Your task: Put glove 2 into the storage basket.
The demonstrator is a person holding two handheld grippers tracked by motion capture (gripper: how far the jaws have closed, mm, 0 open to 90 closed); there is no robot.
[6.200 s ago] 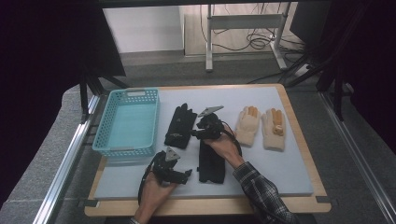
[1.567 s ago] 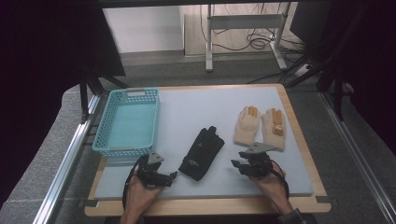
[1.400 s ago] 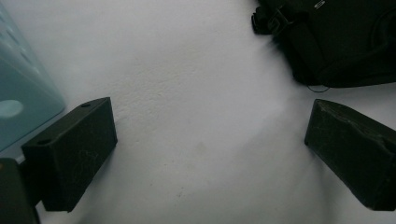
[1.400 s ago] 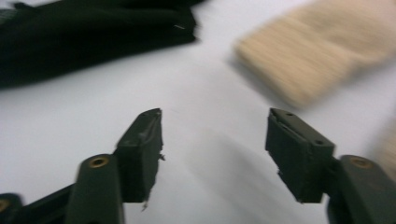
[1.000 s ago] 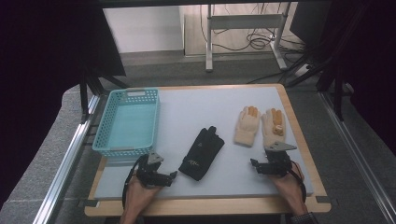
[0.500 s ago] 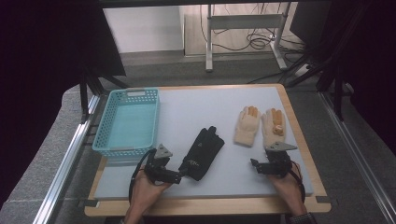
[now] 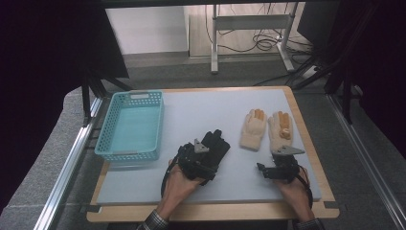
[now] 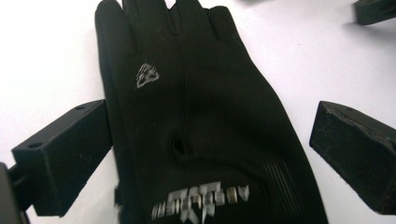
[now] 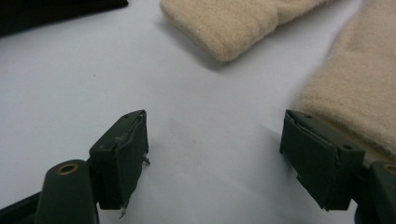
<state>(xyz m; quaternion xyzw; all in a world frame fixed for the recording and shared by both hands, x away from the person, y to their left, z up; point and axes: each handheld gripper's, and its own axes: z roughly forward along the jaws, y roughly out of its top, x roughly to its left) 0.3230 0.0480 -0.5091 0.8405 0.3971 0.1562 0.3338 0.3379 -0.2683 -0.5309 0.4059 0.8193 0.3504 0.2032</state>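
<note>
Nearest, by the front wooden edge (image 7: 215, 211) of the table: left gripper (image 7: 200, 159), jaws very wide and just opened further, standing on either side of the black glove (image 8: 196, 116) without pressing on it, so holding nothing. Lies flat on the grey mat (image 7: 206, 108), this glove, cuff towards the gripper and fingers pointing away, a little left of the middle. Looks thin, stretchy and light; probably sags and folds when lifted, not fragile, maybe a little slippery on the smooth cloth. Best taken at the cuff or across the palm, pinching the cloth together rather than pushing it along the mat. To the right, right gripper (image 9: 215, 154), jaws also well apart and empty, resting low over bare mat, one jaw just beside the cuff of the nearer cream knitted glove (image 9: 355, 93). Thick, fuzzy and soft by the look, easy to grip at the cuff. Beyond it, the second cream knitted glove (image 9: 224, 28), close beside its partner. Farther left, the turquoise plastic basket (image 7: 129, 154), empty, near the mat's left edge. Behind all this, plenty of open mat for moving; the wooden rim at right close to the cream pair.
</note>
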